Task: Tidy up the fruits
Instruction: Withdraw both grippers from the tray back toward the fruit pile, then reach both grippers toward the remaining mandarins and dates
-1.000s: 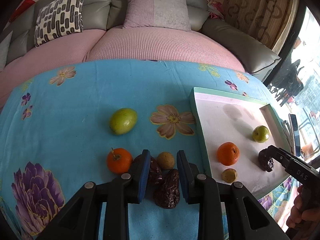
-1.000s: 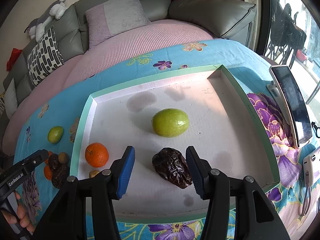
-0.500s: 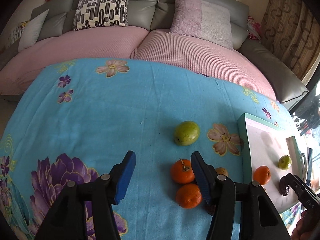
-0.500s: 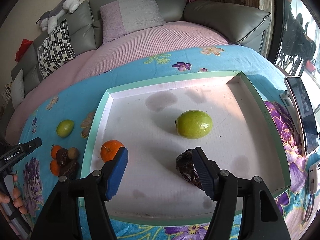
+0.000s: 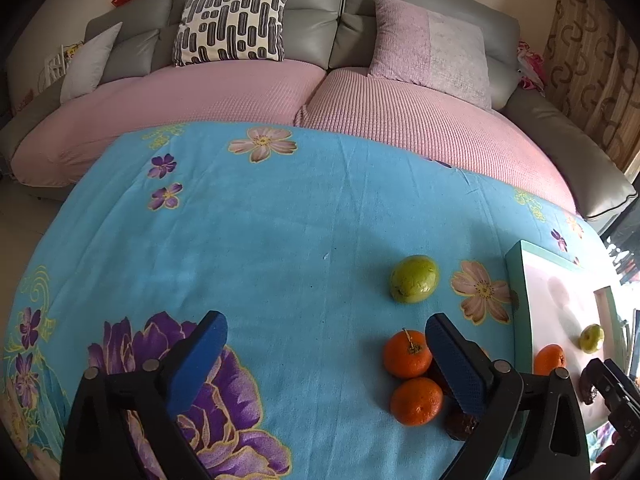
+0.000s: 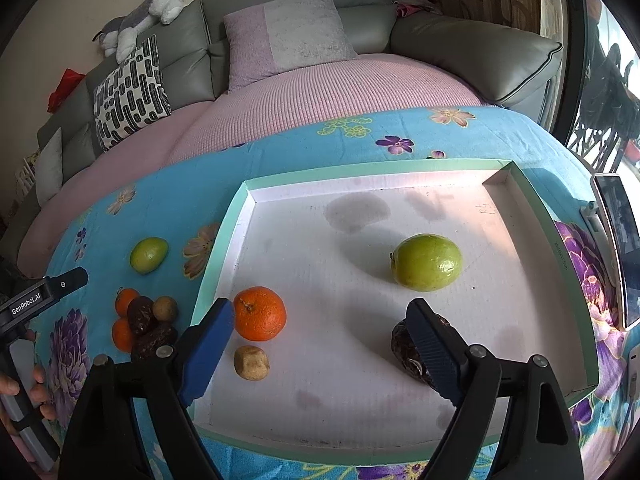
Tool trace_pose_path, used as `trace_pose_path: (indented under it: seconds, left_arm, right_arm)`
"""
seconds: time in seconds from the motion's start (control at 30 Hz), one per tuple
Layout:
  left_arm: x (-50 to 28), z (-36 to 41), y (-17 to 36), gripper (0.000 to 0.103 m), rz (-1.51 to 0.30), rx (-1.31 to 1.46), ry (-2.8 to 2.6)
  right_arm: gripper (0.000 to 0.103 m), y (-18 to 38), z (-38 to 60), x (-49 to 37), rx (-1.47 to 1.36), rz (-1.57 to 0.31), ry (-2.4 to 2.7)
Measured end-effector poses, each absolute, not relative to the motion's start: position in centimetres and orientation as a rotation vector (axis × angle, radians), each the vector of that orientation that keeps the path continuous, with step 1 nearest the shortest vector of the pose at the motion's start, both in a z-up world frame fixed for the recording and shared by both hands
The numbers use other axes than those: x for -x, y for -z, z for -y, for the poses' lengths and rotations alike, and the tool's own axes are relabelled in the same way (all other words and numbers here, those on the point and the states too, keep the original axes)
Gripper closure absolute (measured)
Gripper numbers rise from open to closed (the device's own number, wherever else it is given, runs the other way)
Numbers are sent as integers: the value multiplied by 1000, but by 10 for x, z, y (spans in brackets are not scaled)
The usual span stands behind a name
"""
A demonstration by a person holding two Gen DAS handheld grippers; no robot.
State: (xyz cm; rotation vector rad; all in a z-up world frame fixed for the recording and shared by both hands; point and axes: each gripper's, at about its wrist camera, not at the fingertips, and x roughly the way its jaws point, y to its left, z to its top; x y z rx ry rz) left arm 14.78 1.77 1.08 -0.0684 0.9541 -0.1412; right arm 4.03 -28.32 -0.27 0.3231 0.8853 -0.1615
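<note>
My left gripper [image 5: 324, 330] stands wide open over the blue floral cloth with nothing between its fingers. To its right lie a green fruit [image 5: 414, 279], two oranges [image 5: 408, 354] and a dark date [image 5: 460, 426] partly behind the right finger. My right gripper [image 6: 320, 312] is open above the white tray [image 6: 224, 248]. The tray holds a green fruit [image 6: 426, 262], an orange [image 6: 260, 313], a small brown fruit [image 6: 251, 363] and a dark date [image 6: 402, 346] lying against the right finger. Left of the tray sit a green fruit [image 6: 149, 255], oranges [image 6: 126, 300], dates [image 6: 140, 314] and a brown fruit [image 6: 165, 308].
A pink and grey sofa with cushions [image 5: 230, 20] runs behind the table. A phone [image 6: 618, 248] lies on the cloth just right of the tray. A person's hand [image 6: 24, 384] holds the left gripper's handle at the lower left of the right wrist view.
The left gripper has drawn back from the dates, swung left and opened wide. The right gripper has opened wider and shifted left, with the date left lying in the tray.
</note>
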Motion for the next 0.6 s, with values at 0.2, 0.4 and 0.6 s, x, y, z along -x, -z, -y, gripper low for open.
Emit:
trace_pose_path:
  seconds: [0.2,0.4,0.6]
  left_arm:
    - [-149,-28,-12,2,-946,79,120]
    - [-148,-43,-16,0,-932,97,88]
    - [-146,-62,-23,0,-895,101,41]
  right_arm:
    - [8,1,274,-45,-321,-857,138]
    - [8,-3,257,-51,-285,-835,88]
    - [8,-5,232,-58,-222,-833,33]
